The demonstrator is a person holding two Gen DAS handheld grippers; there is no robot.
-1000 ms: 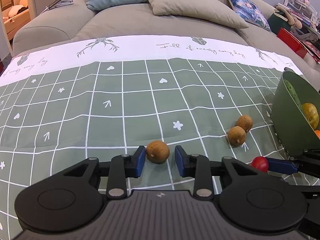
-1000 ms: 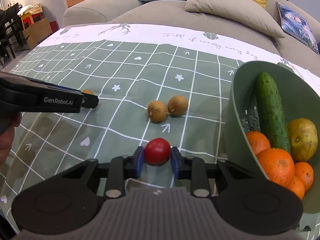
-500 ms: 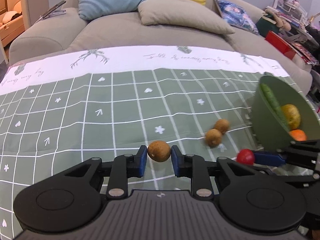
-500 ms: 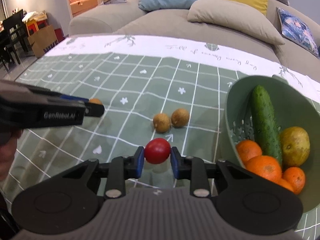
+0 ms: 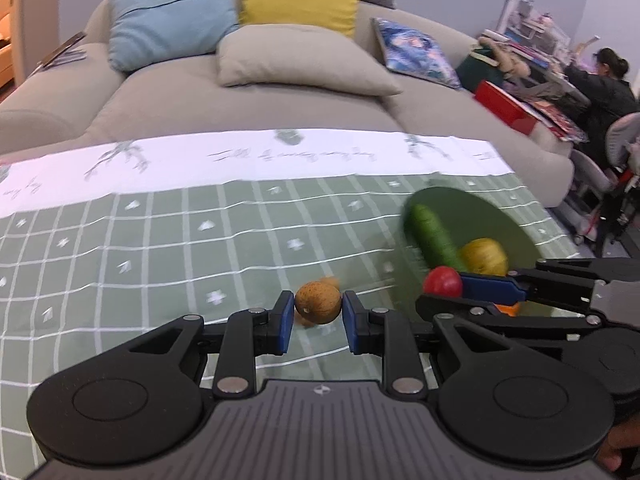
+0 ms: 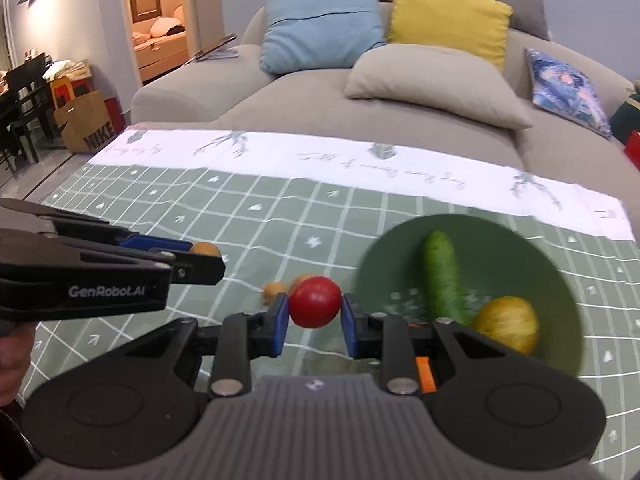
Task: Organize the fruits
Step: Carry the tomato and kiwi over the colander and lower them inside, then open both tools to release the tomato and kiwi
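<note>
My left gripper (image 5: 318, 320) is shut on a small brown fruit (image 5: 319, 307) and holds it above the green checked cloth (image 5: 160, 248). My right gripper (image 6: 314, 320) is shut on a small red fruit (image 6: 315, 306), lifted beside the green bowl (image 6: 552, 280). The bowl holds a cucumber (image 6: 442, 276), a yellow fruit (image 6: 506, 322) and oranges, mostly hidden. The right gripper with the red fruit (image 5: 443, 281) also shows in the left wrist view, at the bowl's (image 5: 480, 212) near rim. Two more brown fruits (image 6: 274, 291) lie on the cloth, partly hidden behind the red one.
A beige sofa (image 6: 320, 96) with blue, yellow and beige cushions stands behind the cloth. A person (image 5: 608, 84) sits at a cluttered desk at far right. A paper bag (image 6: 86, 124) and chairs stand at left.
Both grippers have risen with their fruits and moved toward the bowl. The left gripper has swung right, so the bowl sits more in its view.
</note>
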